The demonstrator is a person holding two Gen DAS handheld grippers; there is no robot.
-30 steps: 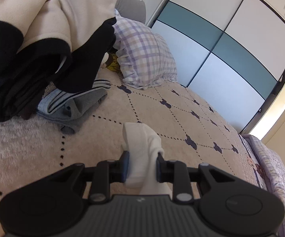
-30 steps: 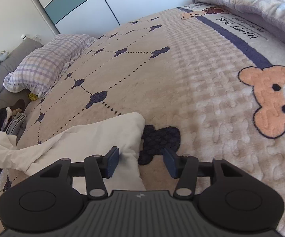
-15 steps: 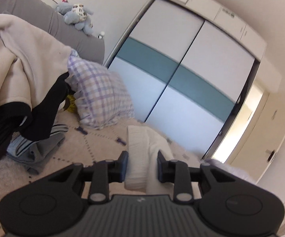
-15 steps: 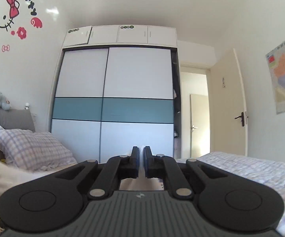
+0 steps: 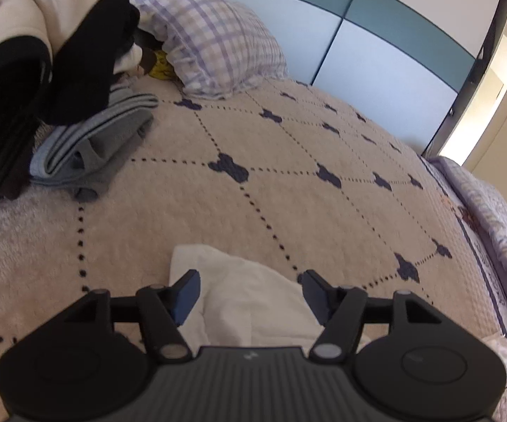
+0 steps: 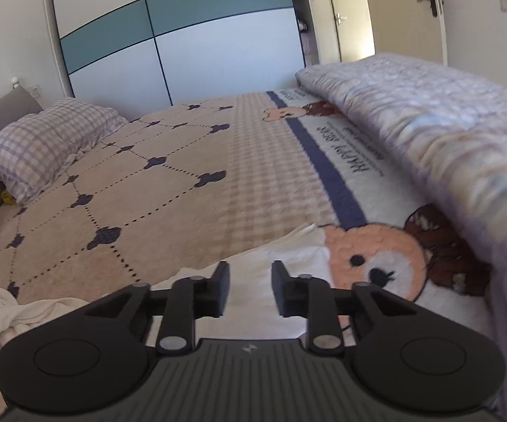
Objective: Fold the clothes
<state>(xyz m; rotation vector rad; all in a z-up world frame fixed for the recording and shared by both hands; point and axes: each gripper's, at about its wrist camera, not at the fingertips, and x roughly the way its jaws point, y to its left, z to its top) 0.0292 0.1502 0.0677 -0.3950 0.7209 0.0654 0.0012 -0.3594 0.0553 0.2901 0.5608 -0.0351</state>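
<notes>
White garment (image 5: 249,302) on bedspread (image 5: 288,183) (flat)

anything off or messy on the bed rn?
Mostly the heap of clothes at the head of the bed, spilling over unfolded beside the pillow. The white garment lies rumpled under the opening left gripper.

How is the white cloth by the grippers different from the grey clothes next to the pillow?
The white cloth lies loose and rumpled; the grey clothes are folded flat. The white cloth lies alone under the left gripper, whose jaws are opening; the grey clothes are tucked under a dark pile. Both rest on the bedspread.
</notes>
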